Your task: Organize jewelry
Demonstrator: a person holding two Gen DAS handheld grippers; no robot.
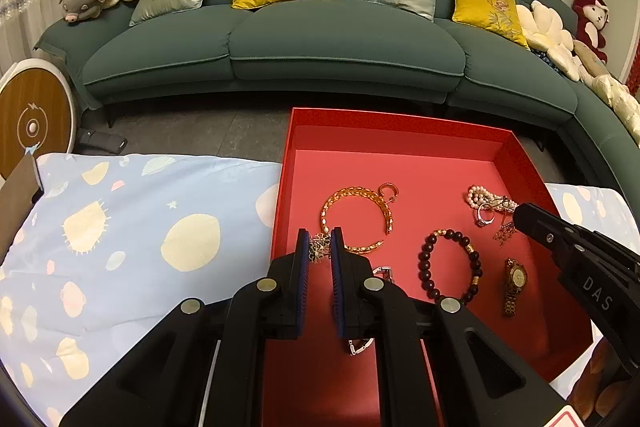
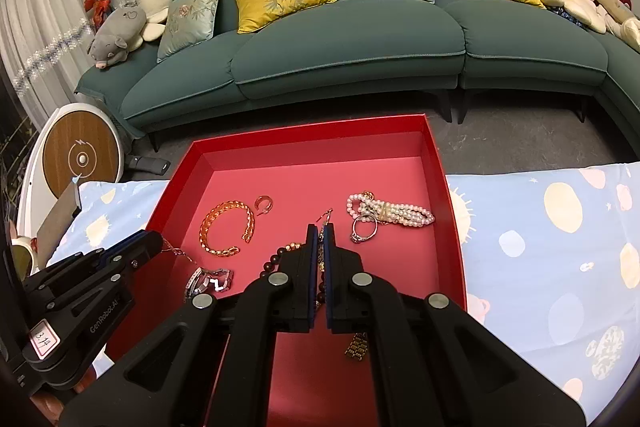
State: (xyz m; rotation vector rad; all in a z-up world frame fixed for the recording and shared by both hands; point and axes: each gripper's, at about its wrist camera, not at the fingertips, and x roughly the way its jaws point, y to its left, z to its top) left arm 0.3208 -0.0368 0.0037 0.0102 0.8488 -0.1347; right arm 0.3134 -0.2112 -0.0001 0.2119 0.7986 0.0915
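Note:
A red tray [image 1: 516, 163] [image 2: 450, 195] lies on a blue patterned cloth. In it are a gold bangle [image 1: 352, 215] [image 2: 224, 227], a small hoop earring [image 1: 387, 190] [image 2: 264, 203], a dark bead bracelet [image 1: 448, 267], a pearl bracelet [image 1: 486, 197] [image 2: 394, 213], a ring [image 2: 364, 229], a gold watch [image 1: 514, 285] and a silver watch [image 2: 208, 281]. My left gripper [image 1: 320, 247] is shut on a small silver flower-shaped piece [image 1: 319, 247] over the tray's left edge. My right gripper [image 2: 320, 239] is shut on a thin dangling chain piece [image 2: 325, 217] above the tray.
A green sofa [image 1: 320, 39] with cushions and plush toys stands behind. The blue cloth [image 1: 120, 247] [image 2: 560, 247] spreads on both sides of the tray. A round wood-faced device [image 1: 32, 123] stands at the left.

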